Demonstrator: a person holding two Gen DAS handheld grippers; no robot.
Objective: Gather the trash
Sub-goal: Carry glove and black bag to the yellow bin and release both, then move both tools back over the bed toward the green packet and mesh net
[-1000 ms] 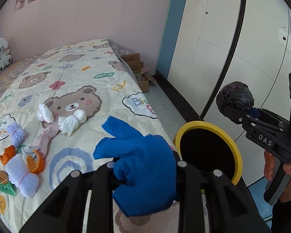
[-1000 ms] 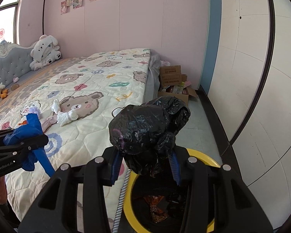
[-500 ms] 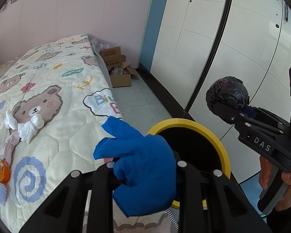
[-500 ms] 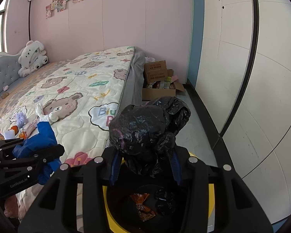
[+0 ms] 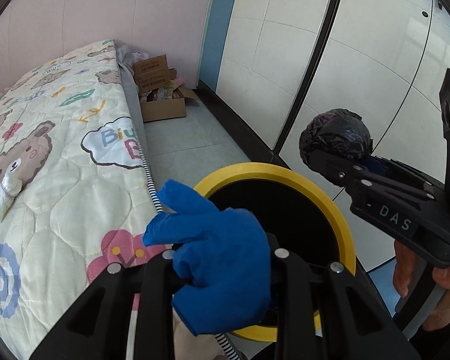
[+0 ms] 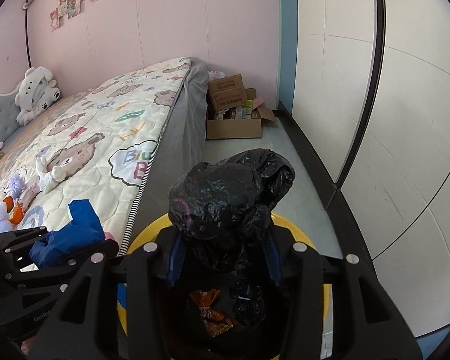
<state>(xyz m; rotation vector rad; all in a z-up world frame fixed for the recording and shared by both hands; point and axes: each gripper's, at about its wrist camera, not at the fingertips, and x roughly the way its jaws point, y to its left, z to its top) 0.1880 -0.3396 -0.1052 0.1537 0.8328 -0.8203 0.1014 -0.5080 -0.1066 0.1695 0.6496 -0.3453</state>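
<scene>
1. Your left gripper point(image 5: 222, 273) is clamping a blue glove point(image 5: 219, 258) beside the yellow-rimmed bin point(image 5: 342, 210).
2. Your right gripper point(image 6: 222, 255), marked "DAS", is gripping a black bag point(image 6: 225, 198) over that bin.
3. Quilt point(image 5: 75, 150) is reading "Biu".

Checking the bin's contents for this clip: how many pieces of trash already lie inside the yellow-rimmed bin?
2 visible: an orange wrapper at the bottom left, and a small black crumpled bag to its right. The yellow-rimmed bin is partly blocked by the right gripper, so more may be hidden.

We see a bear-print quilt point(image 6: 111, 126) on the left, a white plush toy point(image 6: 36, 93) far left, and an open cardboard box point(image 6: 234, 117) against the far wall.
</scene>
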